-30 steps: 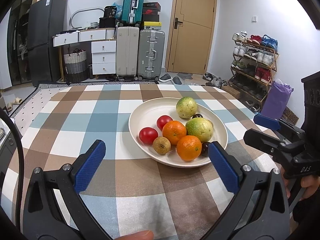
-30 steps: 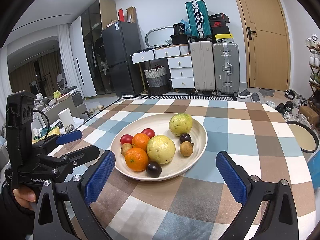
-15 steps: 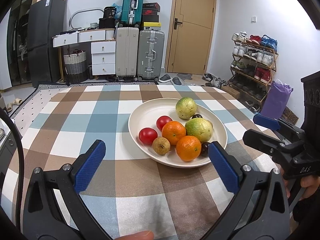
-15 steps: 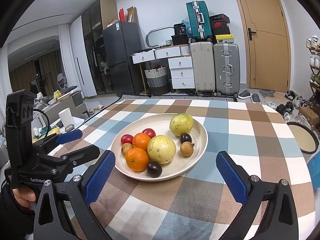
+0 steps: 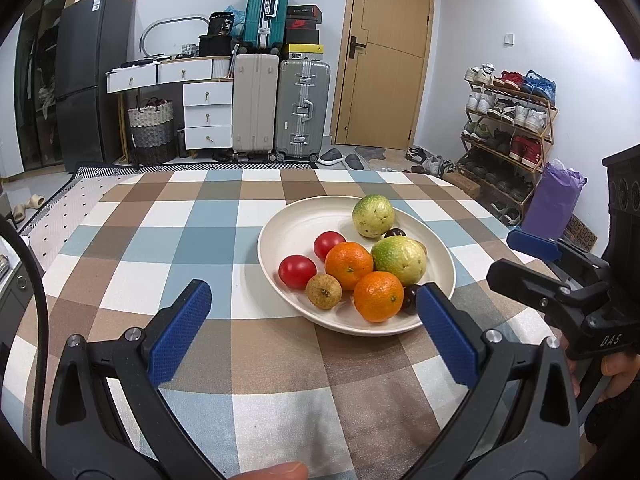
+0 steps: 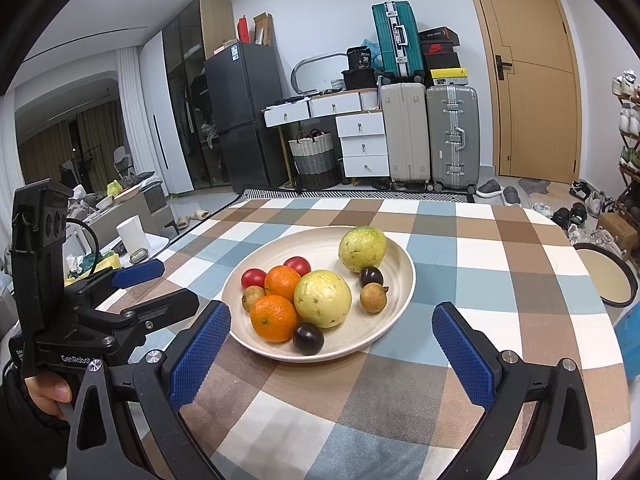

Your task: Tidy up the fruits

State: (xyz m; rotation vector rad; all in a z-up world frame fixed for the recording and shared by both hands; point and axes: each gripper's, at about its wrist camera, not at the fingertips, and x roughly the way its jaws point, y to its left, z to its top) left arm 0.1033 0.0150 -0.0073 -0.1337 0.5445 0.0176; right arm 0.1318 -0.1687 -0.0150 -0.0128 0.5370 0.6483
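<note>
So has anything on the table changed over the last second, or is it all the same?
Nothing visibly changed. Both grippers, left and right, hang open and empty short of the plate, and the oranges, guavas and tomatoes lie on it as before.

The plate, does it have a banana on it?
No, the plate holds only round fruit: two oranges, two guavas, two red tomatoes and some small brown and dark ones.
</note>
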